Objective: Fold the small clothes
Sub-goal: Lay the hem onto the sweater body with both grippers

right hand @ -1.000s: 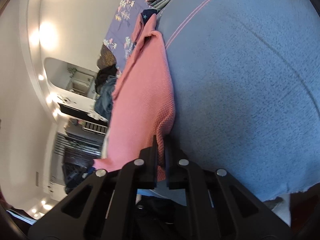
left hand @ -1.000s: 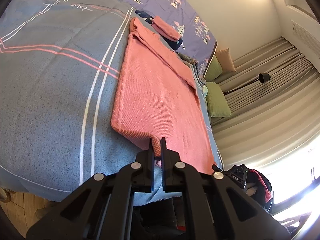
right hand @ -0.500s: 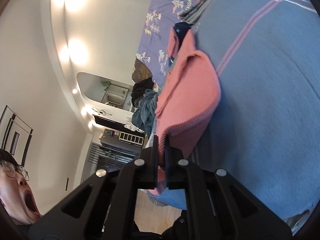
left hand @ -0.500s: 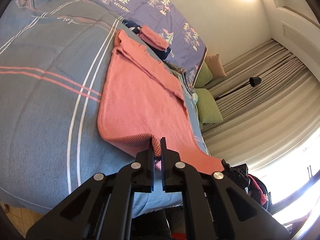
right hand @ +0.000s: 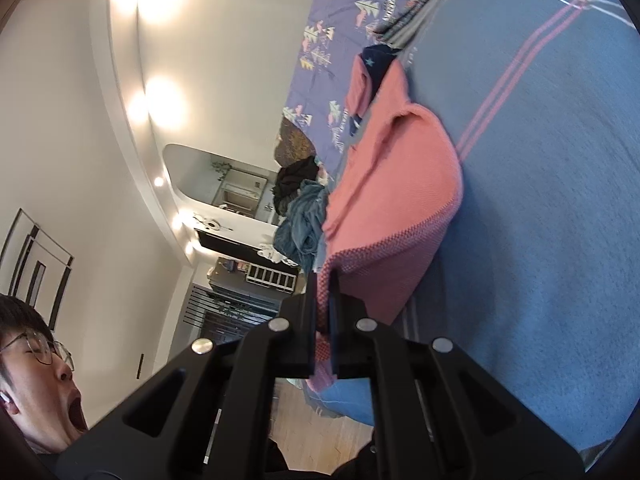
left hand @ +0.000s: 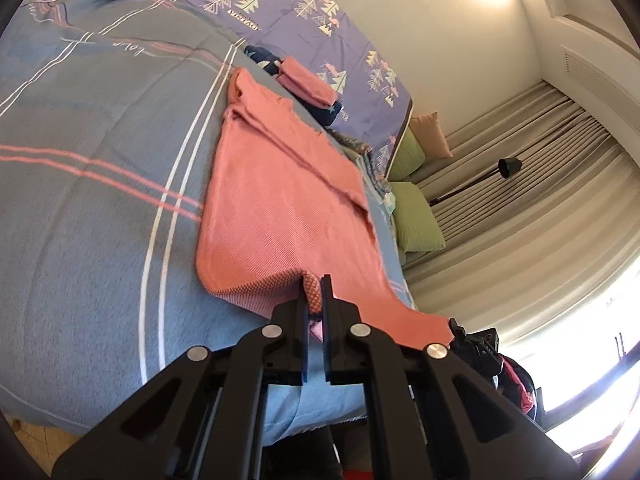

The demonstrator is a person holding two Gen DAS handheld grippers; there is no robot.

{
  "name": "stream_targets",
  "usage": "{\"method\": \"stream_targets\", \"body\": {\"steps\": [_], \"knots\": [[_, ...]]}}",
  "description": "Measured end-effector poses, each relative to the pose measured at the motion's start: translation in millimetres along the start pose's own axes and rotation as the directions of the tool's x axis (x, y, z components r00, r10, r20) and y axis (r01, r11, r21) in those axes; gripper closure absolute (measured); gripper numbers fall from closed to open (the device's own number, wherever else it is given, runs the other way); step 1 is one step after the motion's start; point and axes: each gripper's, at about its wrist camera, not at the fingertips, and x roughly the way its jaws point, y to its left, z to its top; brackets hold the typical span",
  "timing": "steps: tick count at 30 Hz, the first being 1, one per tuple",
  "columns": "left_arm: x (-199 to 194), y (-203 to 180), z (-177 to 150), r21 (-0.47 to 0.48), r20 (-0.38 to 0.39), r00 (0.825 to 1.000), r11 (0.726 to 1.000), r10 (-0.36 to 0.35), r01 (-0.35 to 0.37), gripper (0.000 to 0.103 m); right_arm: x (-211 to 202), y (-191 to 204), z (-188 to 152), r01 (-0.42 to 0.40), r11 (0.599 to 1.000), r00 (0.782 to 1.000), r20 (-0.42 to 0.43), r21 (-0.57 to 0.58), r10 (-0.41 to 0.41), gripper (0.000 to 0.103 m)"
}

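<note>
A pink knit garment lies stretched along the blue bedspread, sleeves folded in. My left gripper is shut on its patterned hem at one near corner. My right gripper is shut on the hem at the other corner and lifts it, so the pink garment arches up off the bedspread. Its far collar end still rests on the bed.
A small folded pink piece lies on a navy garment beyond the collar. A purple tree-print sheet covers the headboard side. Green cushions and curtains stand past the bed. A pile of blue and dark clothes lies at the bed's far side.
Both grippers have lifted the hem and carried it toward the collar end. The garment has gone from lying flat to arching up, most clearly in the right wrist view.
</note>
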Motion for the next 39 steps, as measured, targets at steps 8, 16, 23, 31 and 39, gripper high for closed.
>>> {"method": "stream_targets", "body": {"steps": [8, 16, 23, 31, 39], "knots": [[-1.0, -8.8, 28.6, 0.024, 0.052, 0.998, 0.999, -0.038, 0.037, 0.099, 14.5, 17.2, 25.0, -0.081, 0.997, 0.996, 0.027, -0.009, 0.081, 0.099], [3.6, -22.8, 78.0, 0.062, 0.119, 0.991, 0.997, -0.053, 0.046, 0.099, 38.6, 33.8, 73.4, -0.125, 0.992, 0.989, 0.078, -0.025, 0.127, 0.099], [33.5, -27.9, 133.9, 0.080, 0.124, 0.991, 0.996, -0.056, 0.046, 0.099, 84.5, 33.4, 123.7, -0.132, 0.991, 0.988, 0.077, 0.017, 0.130, 0.099], [95.3, -4.7, 207.4, -0.009, 0.109, 0.993, 0.998, -0.054, 0.055, 0.099, 142.1, 11.2, 178.6, -0.115, 0.986, 0.991, 0.088, 0.124, 0.105, 0.099], [158.9, 22.6, 261.6, -0.082, 0.090, 0.996, 0.996, -0.016, 0.024, 0.099, 200.8, -40.1, 233.6, -0.086, 0.949, 0.993, 0.108, 0.304, 0.056, 0.099]]}}
